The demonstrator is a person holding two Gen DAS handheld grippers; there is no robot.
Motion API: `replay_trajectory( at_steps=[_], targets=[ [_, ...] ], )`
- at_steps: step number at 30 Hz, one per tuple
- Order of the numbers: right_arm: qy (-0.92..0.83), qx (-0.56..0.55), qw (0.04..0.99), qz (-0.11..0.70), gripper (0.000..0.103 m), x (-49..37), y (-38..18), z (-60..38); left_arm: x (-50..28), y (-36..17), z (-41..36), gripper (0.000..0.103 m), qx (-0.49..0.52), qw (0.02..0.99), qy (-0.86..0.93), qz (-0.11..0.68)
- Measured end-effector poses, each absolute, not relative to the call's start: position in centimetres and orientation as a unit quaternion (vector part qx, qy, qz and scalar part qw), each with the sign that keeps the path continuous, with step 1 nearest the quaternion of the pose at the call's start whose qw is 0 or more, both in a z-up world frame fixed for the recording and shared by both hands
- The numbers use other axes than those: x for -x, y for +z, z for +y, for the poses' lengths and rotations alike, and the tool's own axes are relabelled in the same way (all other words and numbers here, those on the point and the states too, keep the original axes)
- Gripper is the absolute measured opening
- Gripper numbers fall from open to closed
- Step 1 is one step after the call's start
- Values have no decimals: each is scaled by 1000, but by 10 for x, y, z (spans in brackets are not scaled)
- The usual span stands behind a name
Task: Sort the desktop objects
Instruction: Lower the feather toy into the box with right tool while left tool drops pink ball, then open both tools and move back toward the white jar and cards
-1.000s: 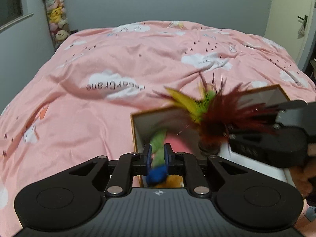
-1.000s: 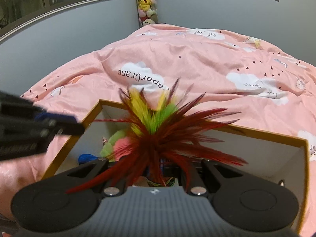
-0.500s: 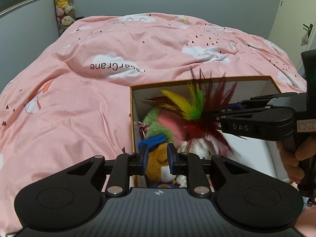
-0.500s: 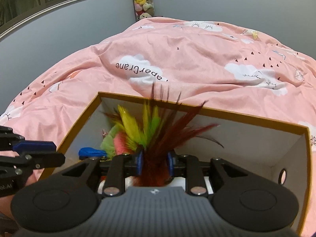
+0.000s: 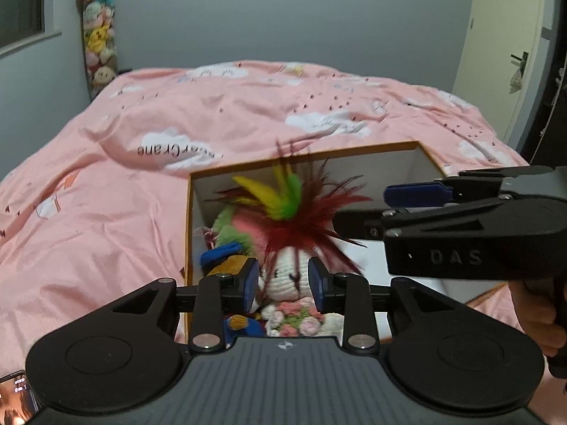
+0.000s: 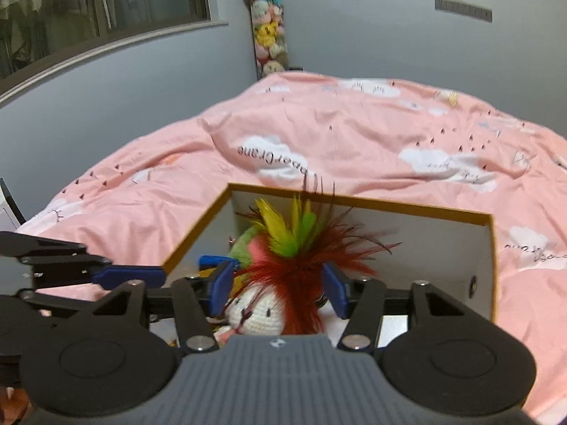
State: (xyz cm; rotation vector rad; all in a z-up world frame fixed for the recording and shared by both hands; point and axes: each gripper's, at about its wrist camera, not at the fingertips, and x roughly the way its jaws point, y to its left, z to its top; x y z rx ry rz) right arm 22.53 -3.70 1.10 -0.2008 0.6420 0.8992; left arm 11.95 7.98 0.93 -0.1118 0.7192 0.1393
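Observation:
An open box with an orange rim (image 5: 312, 156) (image 6: 372, 202) lies on the pink bed. Inside are a red, yellow and green feather shuttlecock (image 5: 297, 212) (image 6: 301, 248), a white crochet doll (image 5: 288, 278) (image 6: 257, 313), a green and pink plush (image 5: 234, 223) and a blue and orange toy (image 5: 221, 255). My left gripper (image 5: 282, 279) is open just above the doll, holding nothing. My right gripper (image 6: 278, 290) is open over the box, with the feathers loose between its pads; it also shows in the left wrist view (image 5: 414, 194).
The pink cloud-print duvet (image 5: 141, 148) (image 6: 354, 134) spreads all round the box. A hanging column of plush toys (image 5: 97, 46) (image 6: 267, 39) stands in the far corner. A door (image 5: 503, 53) is at the right. A phone screen (image 5: 16, 398) shows at bottom left.
My right gripper has opened and let go of the shuttlecock, which now rests in the box on the toys. My left gripper has opened wider. Both have drawn back slightly.

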Motion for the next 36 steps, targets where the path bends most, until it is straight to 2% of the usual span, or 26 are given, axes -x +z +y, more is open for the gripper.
replay_trajectory(
  at_steps=[6, 7, 20, 36],
  targets=[
    [399, 77, 874, 265, 82, -192, 23, -69, -105, 17, 63, 36, 36, 937, 50, 343],
    [387, 76, 881, 261, 82, -185, 24, -74, -102, 17, 59, 36, 31, 937, 44, 344],
    [355, 73, 889, 280, 82, -136, 9, -125, -73, 7, 31, 36, -6, 931, -1, 365],
    [363, 55, 848, 383, 80, -107, -28, -131, -10, -6, 36, 36, 19, 893, -45, 447]
  ],
)
